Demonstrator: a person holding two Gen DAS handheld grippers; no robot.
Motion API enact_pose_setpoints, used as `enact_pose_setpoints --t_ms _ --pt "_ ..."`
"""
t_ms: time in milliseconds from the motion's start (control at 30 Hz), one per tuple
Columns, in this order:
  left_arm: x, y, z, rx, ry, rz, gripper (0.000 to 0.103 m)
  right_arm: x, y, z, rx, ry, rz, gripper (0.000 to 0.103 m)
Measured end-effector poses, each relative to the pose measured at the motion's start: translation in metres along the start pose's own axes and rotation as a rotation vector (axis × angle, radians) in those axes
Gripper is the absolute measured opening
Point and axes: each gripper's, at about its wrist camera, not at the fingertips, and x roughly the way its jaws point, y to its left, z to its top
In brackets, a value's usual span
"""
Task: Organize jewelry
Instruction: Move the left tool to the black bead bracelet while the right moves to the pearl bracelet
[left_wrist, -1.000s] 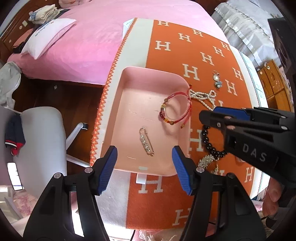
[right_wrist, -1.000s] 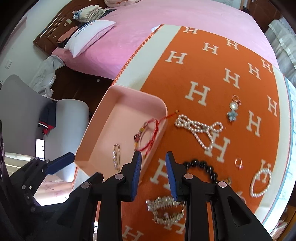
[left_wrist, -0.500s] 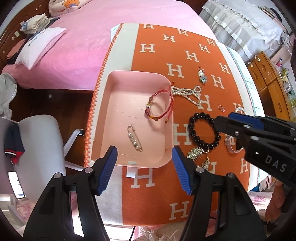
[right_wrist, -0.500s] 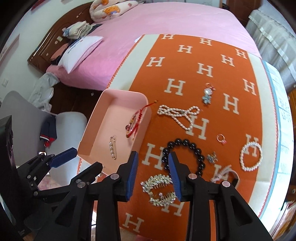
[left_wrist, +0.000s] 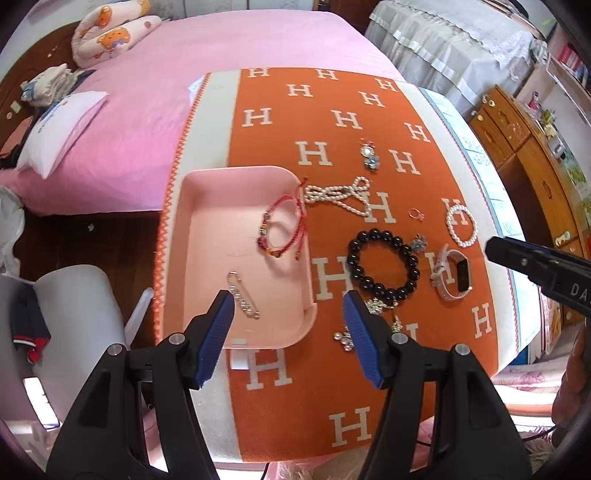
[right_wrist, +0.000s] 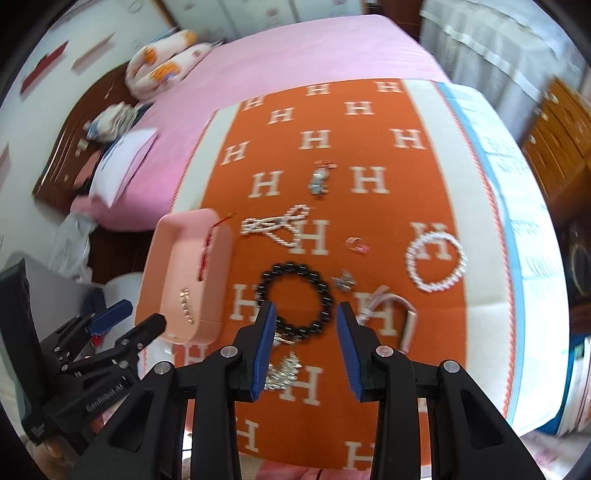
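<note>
Two pieces already lie in the pink tray (left_wrist: 236, 206): a red cord bracelet (left_wrist: 282, 225) and a silver pin (left_wrist: 242, 295). We hold the left tongs (left_wrist: 288, 314) wide open and empty above the tray's near corner. Our right tongs (right_wrist: 304, 325) gape about half open, also empty, just over the black bead bracelet (right_wrist: 295, 295) lying on the orange blanket (right_wrist: 332, 122) on the desk, beside the tray. We judge the beads hard, smooth and likely to slip, the ring itself floppy, so we would pinch across one side of the loop. The pearl necklace (left_wrist: 340, 194), pearl bracelet (left_wrist: 461, 225) and white watch (left_wrist: 454, 275) remain outside.
</note>
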Motion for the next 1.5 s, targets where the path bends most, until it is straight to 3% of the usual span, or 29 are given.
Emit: enact_pose_setpoints --t_ms 433,667,1067,1500 --pt "0.025 -0.037 0.007 0.079 0.085 -0.069 0.058 -0.007 -0.081 -0.048 0.14 0.006 -0.045 0.034" --pt "0.042 -0.06 0.011 0.137 0.135 -0.039 0.058 0.0 -0.102 -0.054 0.175 0.02 -0.04 0.034" --pt "0.084 -0.075 0.035 0.083 0.217 -0.068 0.057 0.021 -0.13 -0.029 0.214 0.037 -0.013 0.034" --pt "0.139 -0.08 0.068 0.051 0.286 0.024 0.051 0.062 -0.169 0.013 0.237 0.081 -0.001 0.034"
